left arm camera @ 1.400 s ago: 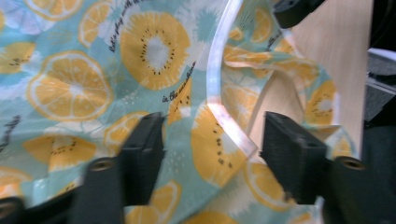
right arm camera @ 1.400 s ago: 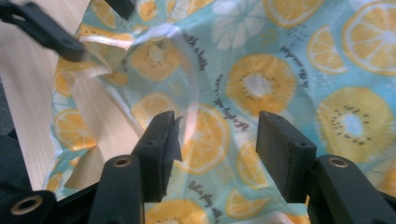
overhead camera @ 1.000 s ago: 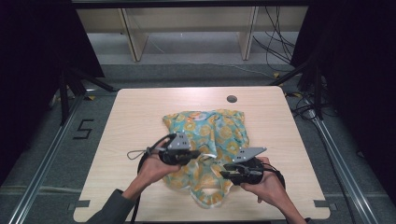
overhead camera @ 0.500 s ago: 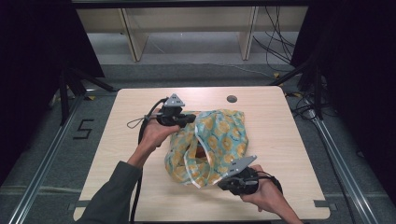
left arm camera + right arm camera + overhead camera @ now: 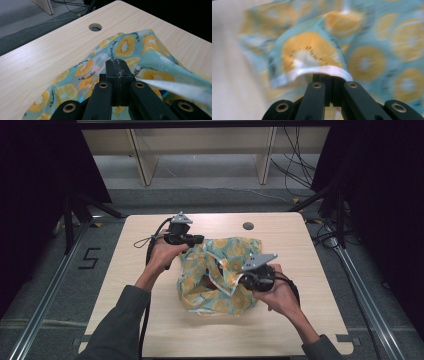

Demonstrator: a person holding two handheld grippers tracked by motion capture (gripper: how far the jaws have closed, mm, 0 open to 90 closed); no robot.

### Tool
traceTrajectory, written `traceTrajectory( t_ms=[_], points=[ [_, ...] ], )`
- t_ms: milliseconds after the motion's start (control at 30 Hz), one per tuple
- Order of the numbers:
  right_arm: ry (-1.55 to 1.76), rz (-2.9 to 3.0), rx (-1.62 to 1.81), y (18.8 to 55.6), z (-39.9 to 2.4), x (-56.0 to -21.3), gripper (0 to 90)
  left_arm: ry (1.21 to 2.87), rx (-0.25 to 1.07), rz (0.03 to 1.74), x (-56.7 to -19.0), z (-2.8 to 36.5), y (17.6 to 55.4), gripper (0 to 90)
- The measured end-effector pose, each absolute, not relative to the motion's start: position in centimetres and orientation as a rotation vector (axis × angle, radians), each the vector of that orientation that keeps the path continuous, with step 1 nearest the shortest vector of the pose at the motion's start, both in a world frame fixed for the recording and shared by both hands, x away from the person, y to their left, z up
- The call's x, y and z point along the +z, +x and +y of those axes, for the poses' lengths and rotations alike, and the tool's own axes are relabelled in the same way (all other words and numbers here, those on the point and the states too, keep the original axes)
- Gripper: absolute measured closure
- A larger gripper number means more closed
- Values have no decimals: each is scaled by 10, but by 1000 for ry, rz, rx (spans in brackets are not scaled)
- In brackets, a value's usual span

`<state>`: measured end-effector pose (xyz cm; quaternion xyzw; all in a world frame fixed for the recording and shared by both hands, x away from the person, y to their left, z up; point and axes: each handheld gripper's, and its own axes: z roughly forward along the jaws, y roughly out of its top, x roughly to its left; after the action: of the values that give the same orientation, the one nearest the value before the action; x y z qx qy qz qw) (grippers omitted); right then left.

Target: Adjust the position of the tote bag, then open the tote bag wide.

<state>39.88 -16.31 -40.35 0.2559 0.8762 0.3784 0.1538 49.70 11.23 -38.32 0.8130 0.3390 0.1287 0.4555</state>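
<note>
My right gripper [image 5: 239,279] has just clamped on the fruit-print cloth's [image 5: 235,251] white hem, while my left gripper [image 5: 200,240], shut on the far edge, has carried it away from me. The cloth now bunches between both on the desk [image 5: 125,285], so I judge a fold is underway.

My cloth [image 5: 220,275] is a thin teal fabric printed with orange and yellow citrus slices and edged in white trim [image 5: 312,72]. It sits bunched and partly lifted on the wooden table [image 5: 280,330], just short of the round cable hole [image 5: 248,226], its near folds sagging onto the tabletop.
</note>
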Motion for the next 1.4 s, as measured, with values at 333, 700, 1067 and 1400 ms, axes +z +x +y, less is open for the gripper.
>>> traceTrajectory(
  t_ms=[333, 700, 1067, 1400],
  points=[
    [843, 2469, 1022, 461, -159, -398, 900, 1962, 261, 877, -391, 127, 491, 869],
    [925, 2452, 968, 495, -159, -387, 900, 1934, 228, 712, -359, 119, 445, 706],
    [953, 2421, 983, 507, -159, -385, 900, 2111, 86, 659, -397, 92, 434, 765],
    [1040, 2402, 937, 529, -166, -389, 900, 2327, 162, 710, -422, 70, 480, 892]
  ],
)
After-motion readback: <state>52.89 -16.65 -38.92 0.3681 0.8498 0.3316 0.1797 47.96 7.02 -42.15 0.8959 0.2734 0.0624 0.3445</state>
